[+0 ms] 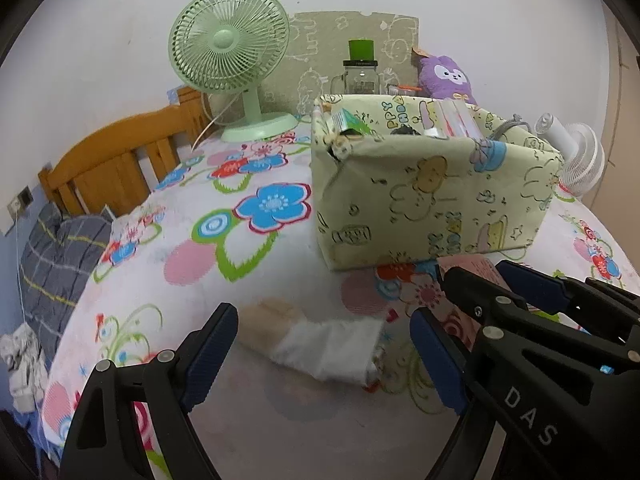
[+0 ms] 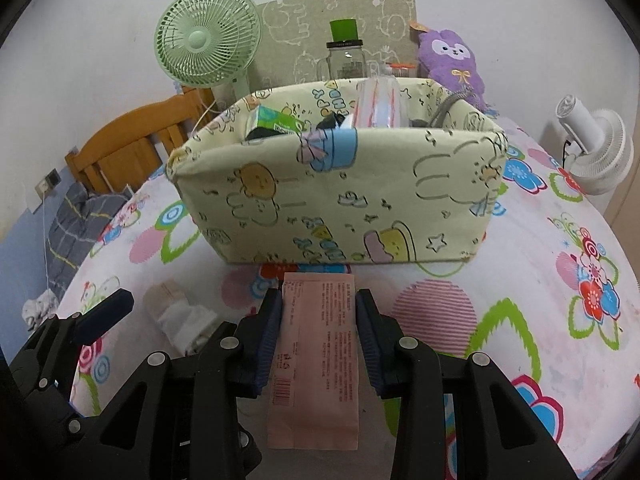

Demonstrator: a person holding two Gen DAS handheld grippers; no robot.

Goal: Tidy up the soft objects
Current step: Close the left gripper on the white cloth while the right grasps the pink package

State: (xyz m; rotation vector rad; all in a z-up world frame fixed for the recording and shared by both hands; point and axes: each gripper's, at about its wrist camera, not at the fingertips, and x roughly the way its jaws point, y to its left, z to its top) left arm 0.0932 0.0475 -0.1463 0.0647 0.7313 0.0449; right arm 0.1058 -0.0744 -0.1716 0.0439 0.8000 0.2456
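My right gripper (image 2: 318, 312) is shut on a pink soft packet (image 2: 316, 352), held lengthwise between the blue pads just in front of the yellow cartoon-print fabric bin (image 2: 340, 196). The bin holds a green carton, a clear pink-striped pack and dark items. My left gripper (image 1: 324, 344) stands open above a rolled beige-and-white cloth bundle (image 1: 320, 344) lying on the flowered bedspread (image 1: 200, 240), not touching it. The same bundle (image 2: 180, 312) shows left of the packet in the right wrist view. The right gripper (image 1: 472, 280) with the pink packet (image 1: 476, 266) appears in the left wrist view, close to the bin (image 1: 432, 188).
A green desk fan (image 1: 230, 52), a glass jar with a green lid (image 1: 360, 68) and a purple plush toy (image 1: 446, 76) stand behind the bin. A white fan (image 2: 596, 144) is at the right edge. A wooden headboard (image 1: 120, 156) and grey checked bedding (image 1: 56, 248) lie left.
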